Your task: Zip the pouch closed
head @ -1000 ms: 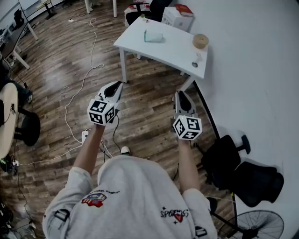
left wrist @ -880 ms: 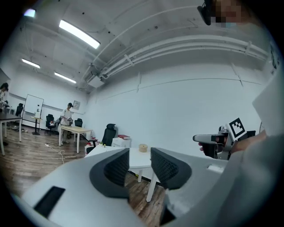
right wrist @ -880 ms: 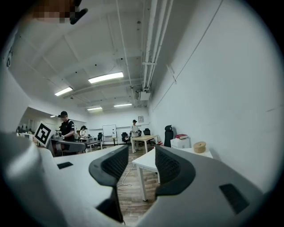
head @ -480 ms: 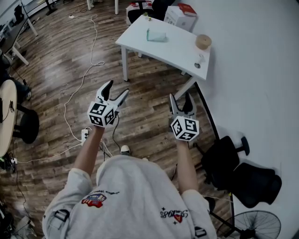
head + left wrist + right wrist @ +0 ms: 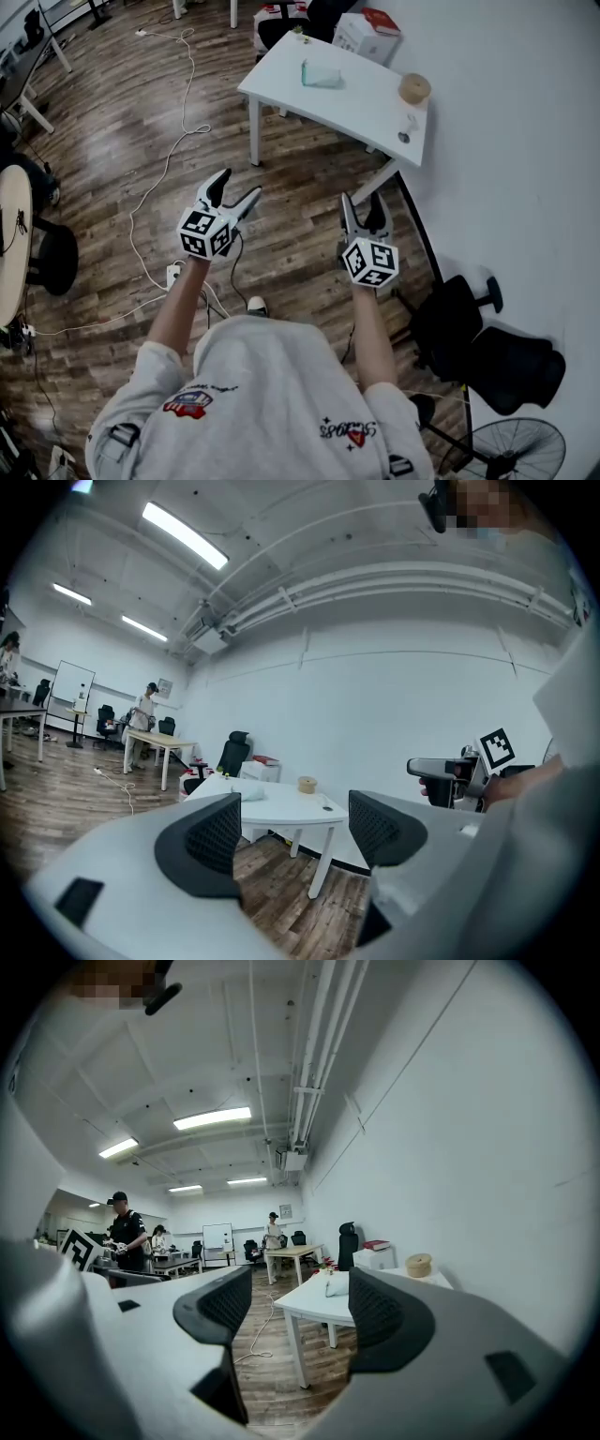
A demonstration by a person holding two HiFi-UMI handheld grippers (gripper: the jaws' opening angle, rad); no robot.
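Observation:
A pale teal pouch (image 5: pixel 322 75) lies on the white table (image 5: pixel 370 101) far ahead of me; it also shows small in the left gripper view (image 5: pixel 249 793) and the right gripper view (image 5: pixel 337 1283). Both grippers hang in the air over the wooden floor, well short of the table. My left gripper (image 5: pixel 237 186) is open with nothing between its black pads (image 5: pixel 214 834). The jaws of my right gripper (image 5: pixel 363 200) stand wide and are closing; nothing is between its pads (image 5: pixel 379 1309).
A round wooden roll (image 5: pixel 413 89) and a small dark item (image 5: pixel 404 137) sit on the table's right end. A box with a red book (image 5: pixel 370 33) stands behind it. Black chairs (image 5: pixel 469 328) and a fan (image 5: pixel 502 452) are at the right, a white cable (image 5: pixel 159 178) on the floor at the left.
Both grippers went from shut to wide open. Both hands moved a little lower and nearer the body in the head view.

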